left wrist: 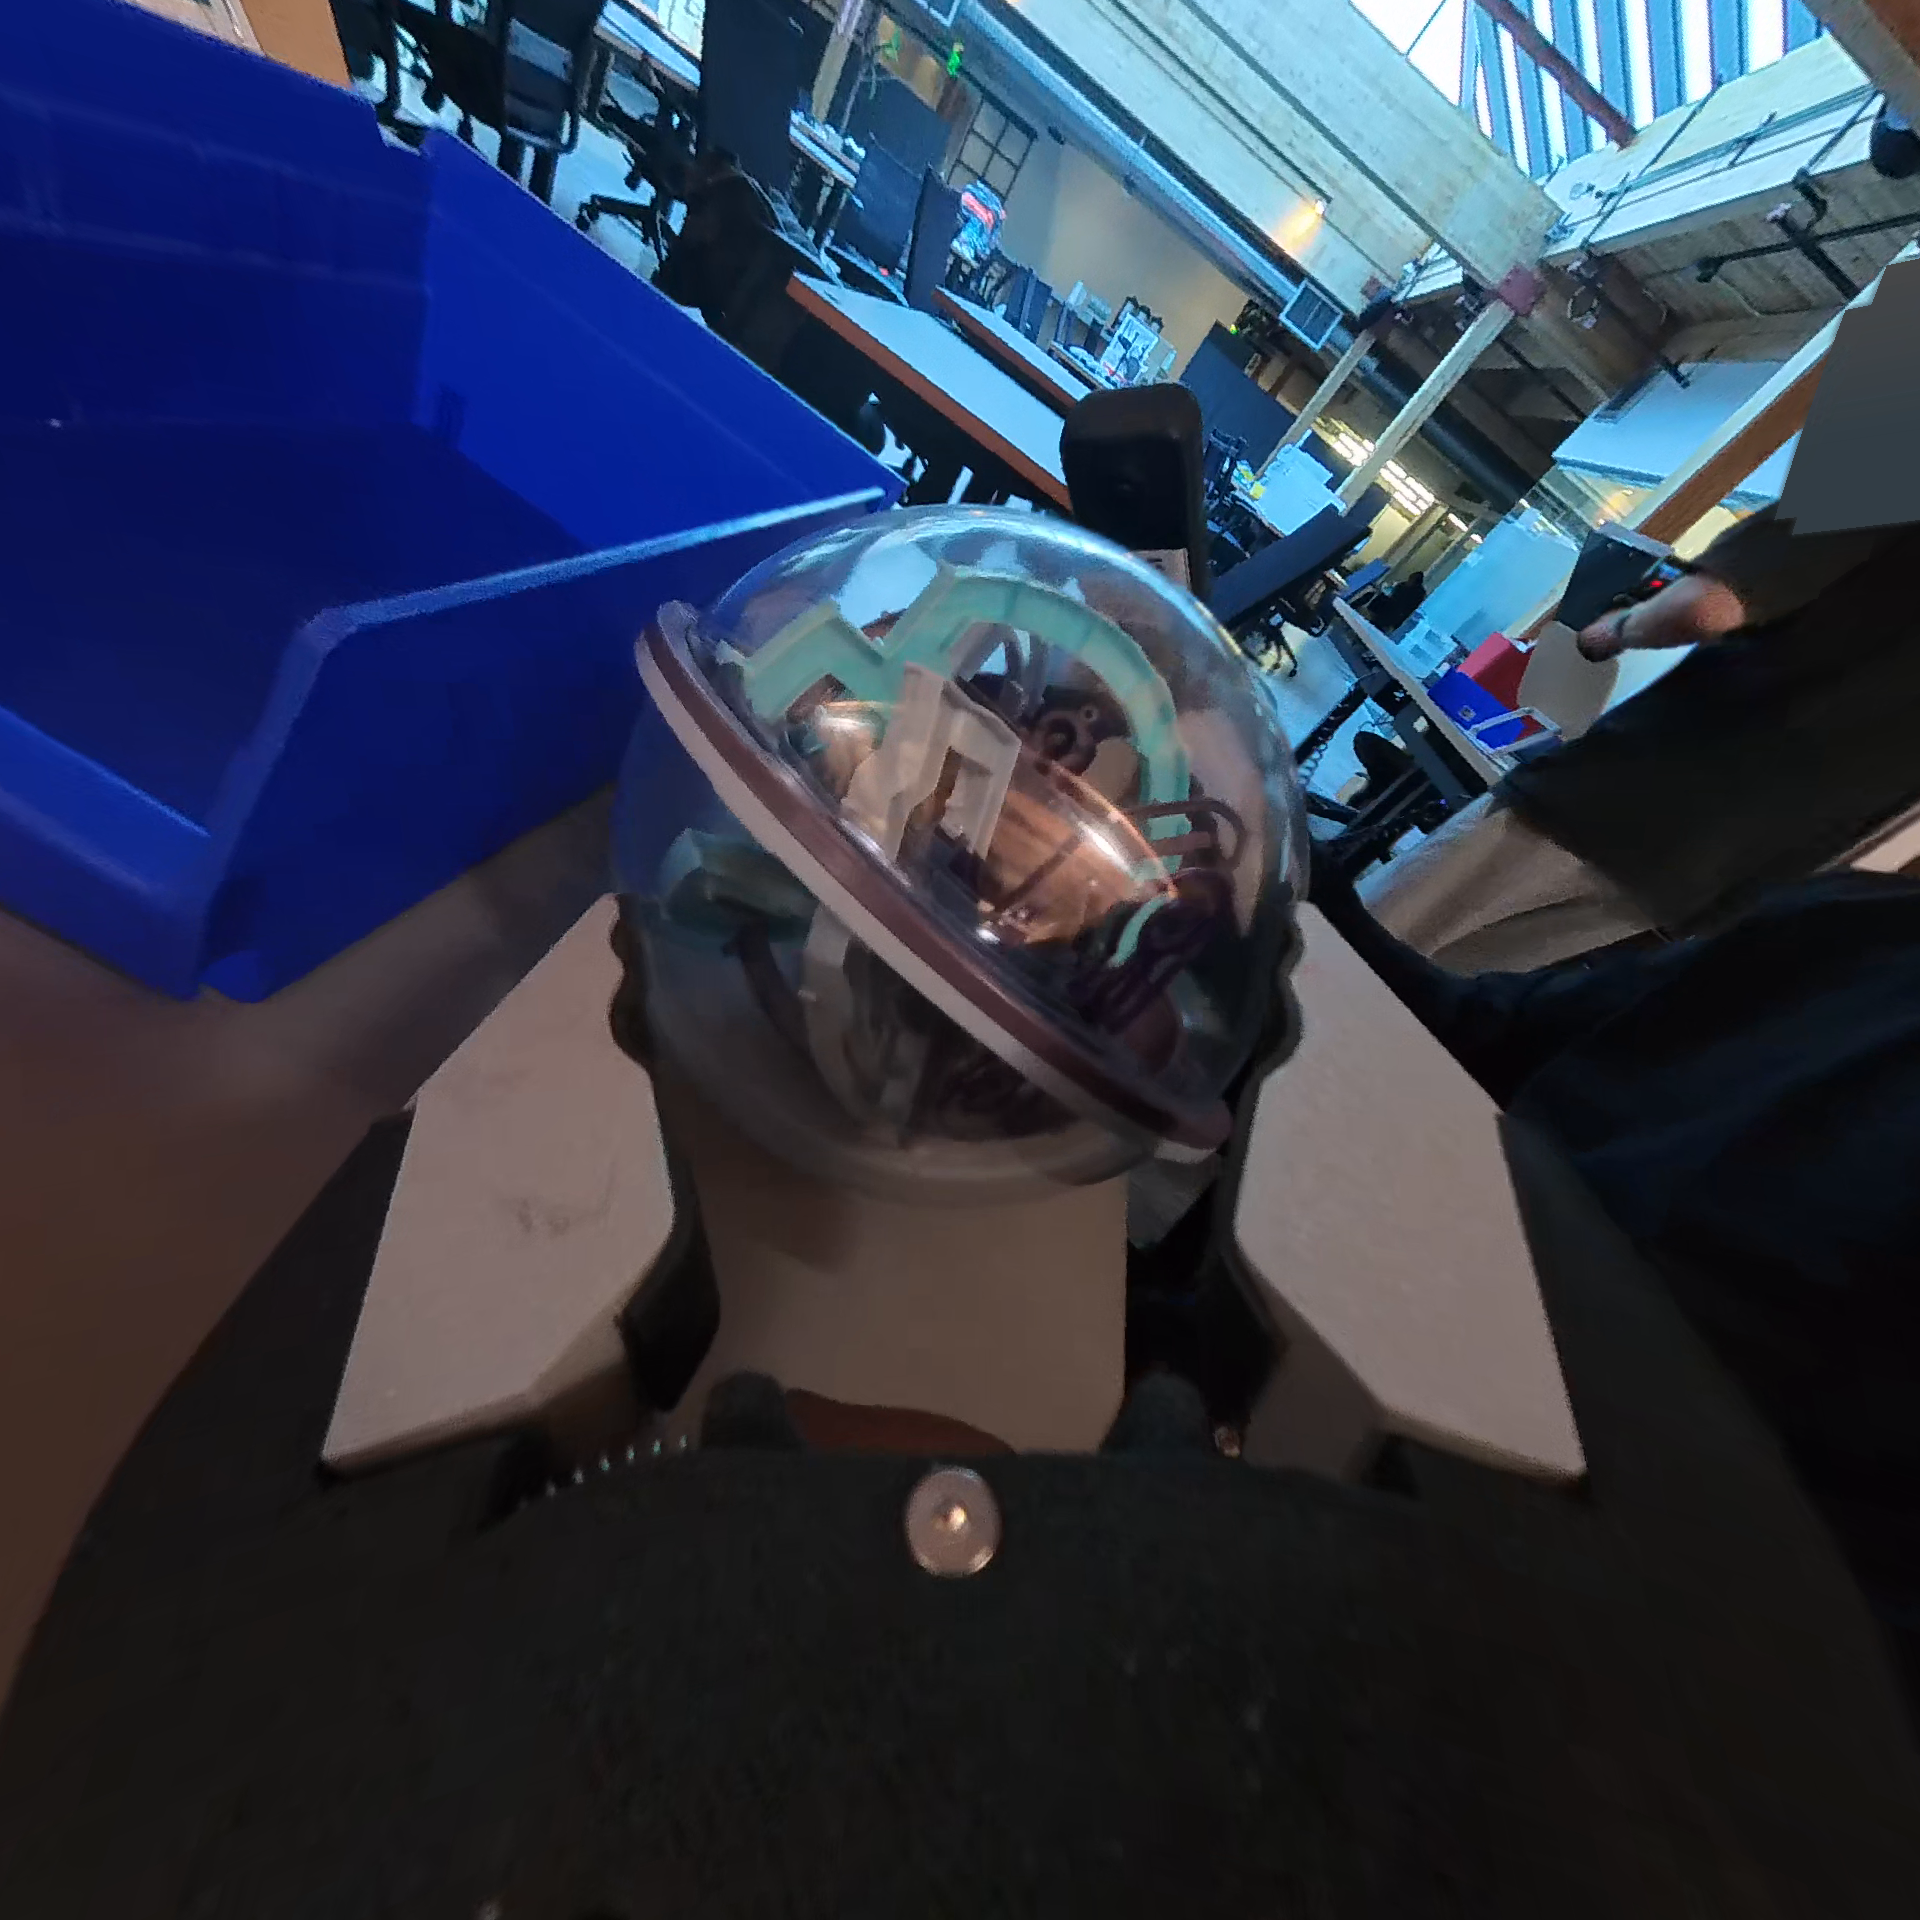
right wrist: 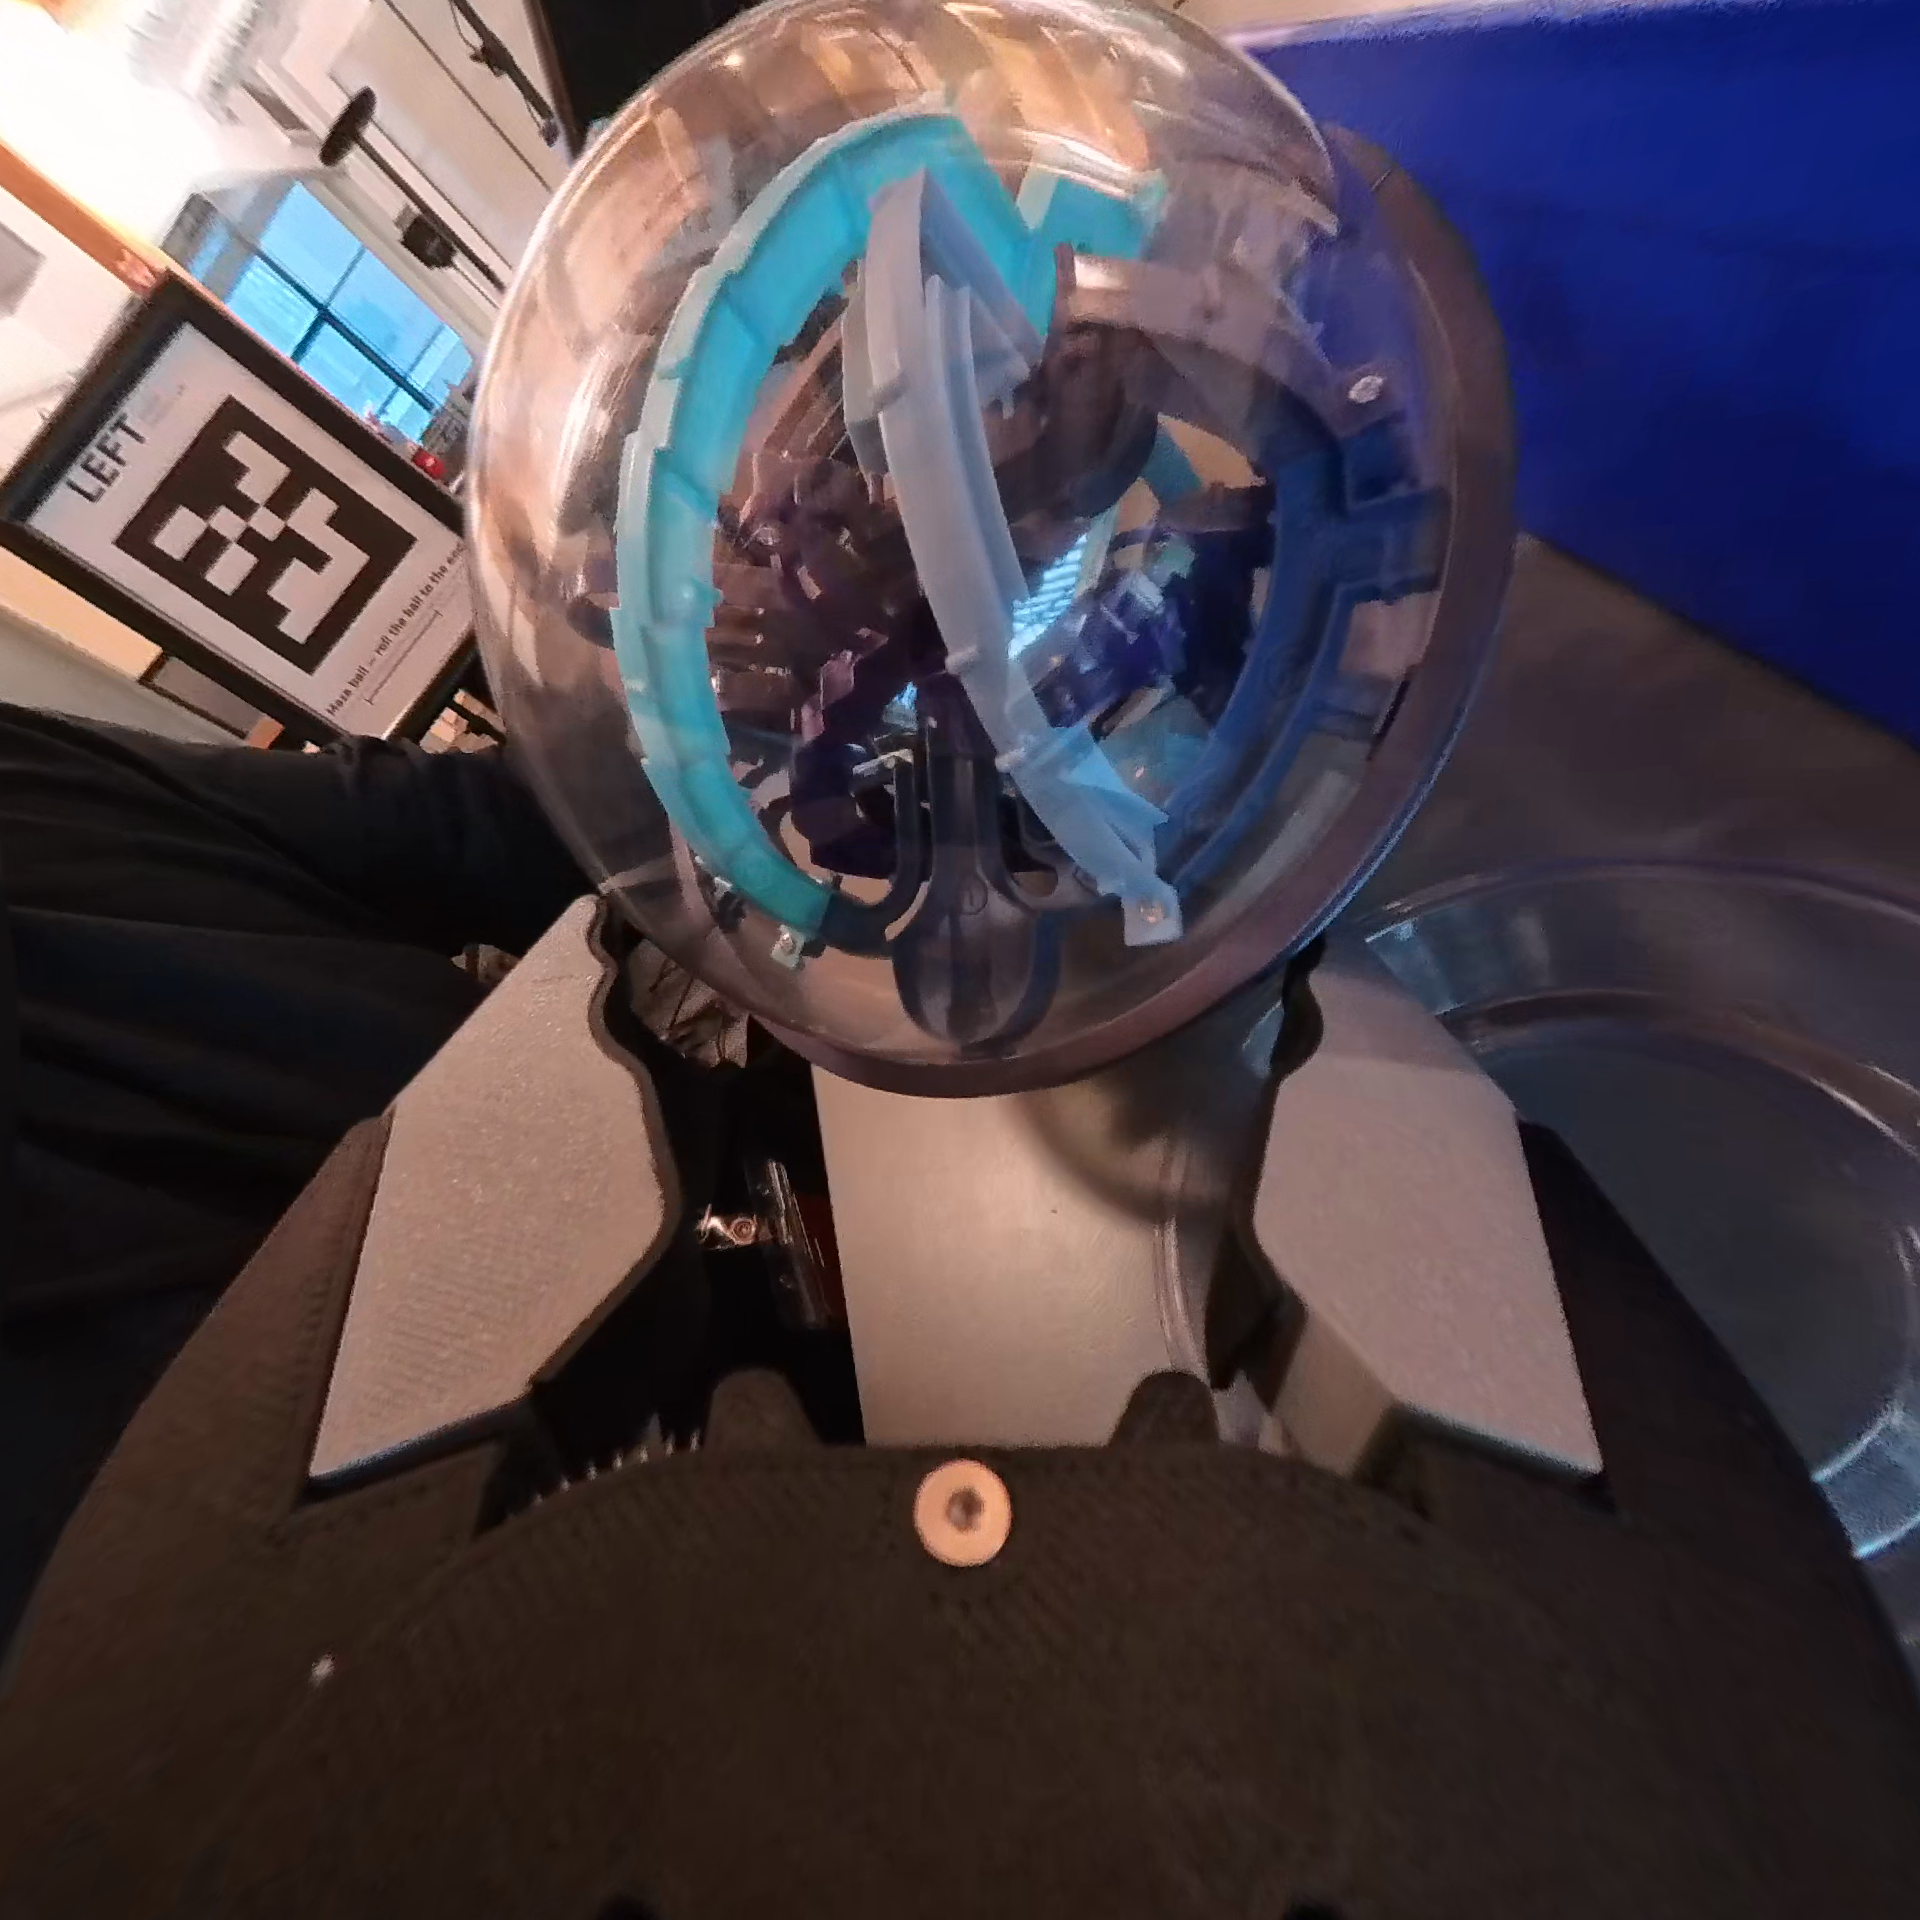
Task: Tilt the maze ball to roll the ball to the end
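Note:
The maze ball [left wrist: 966,831] is a clear sphere with teal, white and dark tracks inside and a dark rim band around its middle. In the left wrist view it sits tilted between my left gripper's [left wrist: 956,935] fingers, with both black pads [left wrist: 629,966] against its sides. In the right wrist view the maze ball [right wrist: 987,520] fills the upper middle, and my right gripper [right wrist: 951,977] is closed on its lower part, fingertips [right wrist: 1294,997] touching the shell. The left gripper's marker plate [right wrist: 239,540] shows behind the ball at the left. I cannot make out the small ball inside.
A large blue bin [left wrist: 312,520] stands to the left, also seen at the upper right in the right wrist view [right wrist: 1662,312]. A clear plastic bowl-shaped stand [right wrist: 1662,1143] lies at the right. A person's dark sleeve [right wrist: 208,883] and a hand [left wrist: 1652,613] are close by. A black upright device [left wrist: 1132,468] stands behind the ball.

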{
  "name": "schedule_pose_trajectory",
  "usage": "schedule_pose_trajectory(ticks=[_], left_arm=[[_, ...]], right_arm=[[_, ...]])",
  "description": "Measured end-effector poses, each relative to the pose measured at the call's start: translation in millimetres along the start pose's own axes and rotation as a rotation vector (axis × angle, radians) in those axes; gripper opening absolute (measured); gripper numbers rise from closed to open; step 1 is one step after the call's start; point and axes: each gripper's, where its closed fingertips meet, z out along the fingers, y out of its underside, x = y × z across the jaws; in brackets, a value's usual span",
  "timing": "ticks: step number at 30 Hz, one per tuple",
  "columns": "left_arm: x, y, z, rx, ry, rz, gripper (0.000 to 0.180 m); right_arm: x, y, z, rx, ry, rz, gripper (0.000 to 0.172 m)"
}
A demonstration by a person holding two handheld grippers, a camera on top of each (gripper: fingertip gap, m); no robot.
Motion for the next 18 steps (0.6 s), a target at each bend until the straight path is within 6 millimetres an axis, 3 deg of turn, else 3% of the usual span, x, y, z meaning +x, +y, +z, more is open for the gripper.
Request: schedule_pose_trajectory(ticks=[13,18], left_arm=[[-4,-6,-7,0.017,-0.041,0.020,0.104],[-5,-12,-19,0.047,-0.063,0.047,0.081]], right_arm=[[5,-5,-5,0.050,-0.029,0.048,0.112],[7,-5,-5,0.055,-0.029,0.053,0.108]])
